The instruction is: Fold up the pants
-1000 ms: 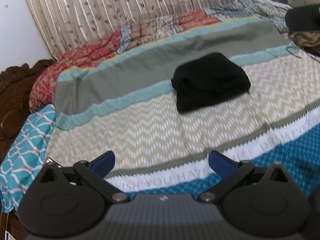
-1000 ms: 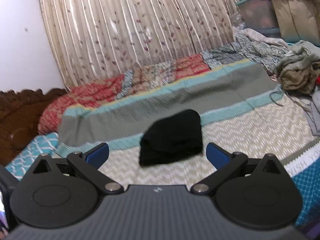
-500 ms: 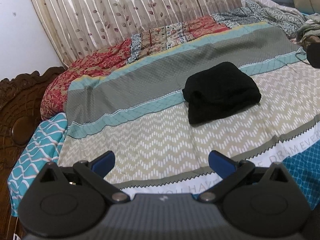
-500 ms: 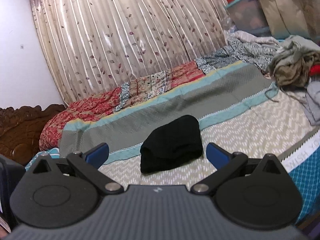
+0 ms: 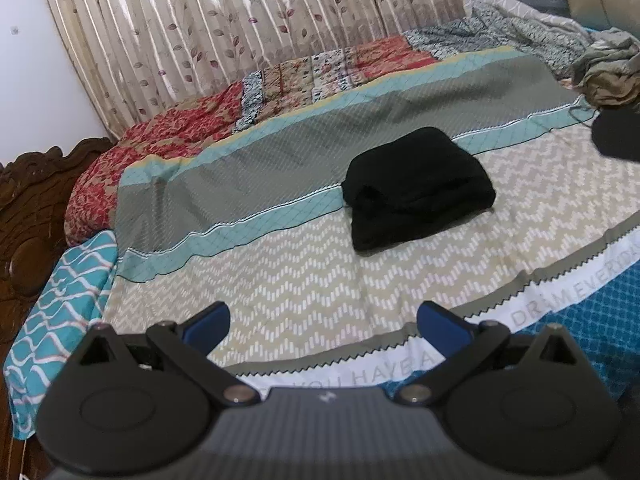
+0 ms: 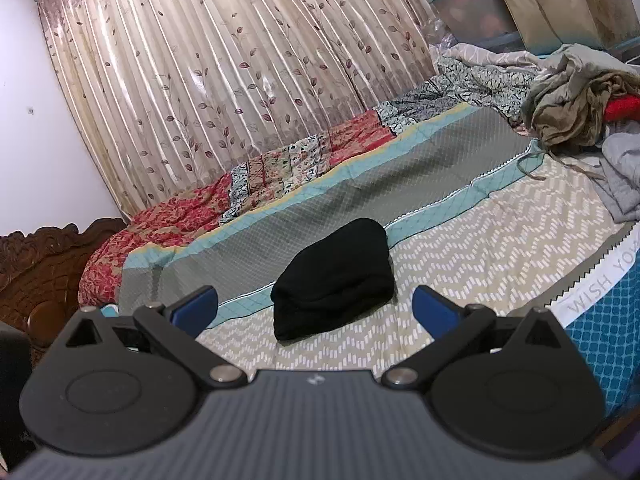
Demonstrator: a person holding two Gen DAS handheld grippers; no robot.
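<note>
Black cloth, the one pair of pants point(image 5: 416, 188), lies folded in a compact bundle on the bed point(image 5: 304, 288), straddling the teal stripe and the zigzag band. Since a second ago both cameras have drawn back and tilted up, so the bundle sits lower in view and more curtain point(image 6: 224, 64) shows behind it. Two tongs are present: the left tongs point(image 5: 324, 322) and the right tongs point(image 6: 314, 308) both stand wide apart and empty, well short of the pants. Right of the pants, one heap of loose clothes point(image 6: 576, 108), perhaps several garments, rests near the bed's far edge.
</note>
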